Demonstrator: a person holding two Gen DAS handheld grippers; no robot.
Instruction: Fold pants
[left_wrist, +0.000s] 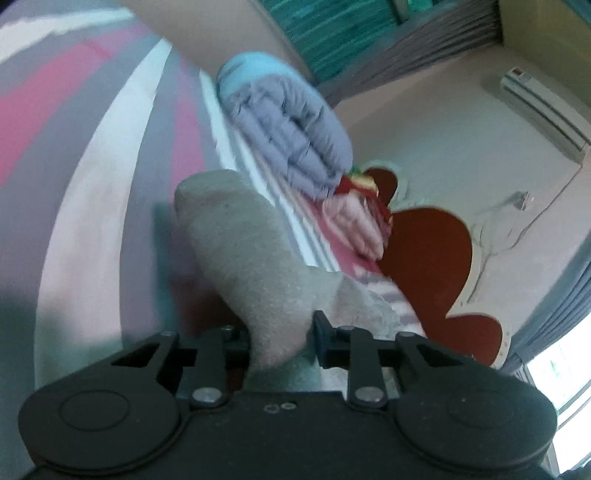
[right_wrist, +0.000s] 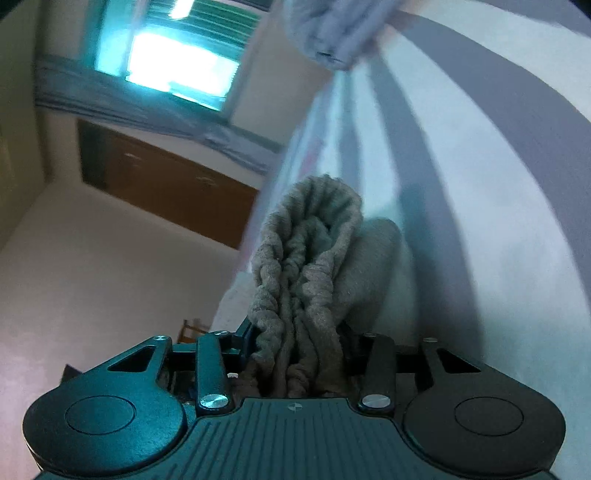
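Both grippers grasp the grey pants (left_wrist: 236, 236): the left gripper (left_wrist: 282, 343) has its jaws clenched on a smooth fold of the cloth, and the right gripper (right_wrist: 299, 354) has its jaws clamped on the bunched elastic waistband (right_wrist: 303, 258). Pants lie over a striped bed (left_wrist: 85, 155), with folded lavender bedding (left_wrist: 288, 129) further along it

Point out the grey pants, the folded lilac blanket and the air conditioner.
grey pants (right_wrist: 310, 266): right wrist view, gathered waistband.
folded lilac blanket (left_wrist: 291, 129): left wrist view, middle of its stacked folds.
air conditioner (left_wrist: 543, 107): left wrist view, front panel.
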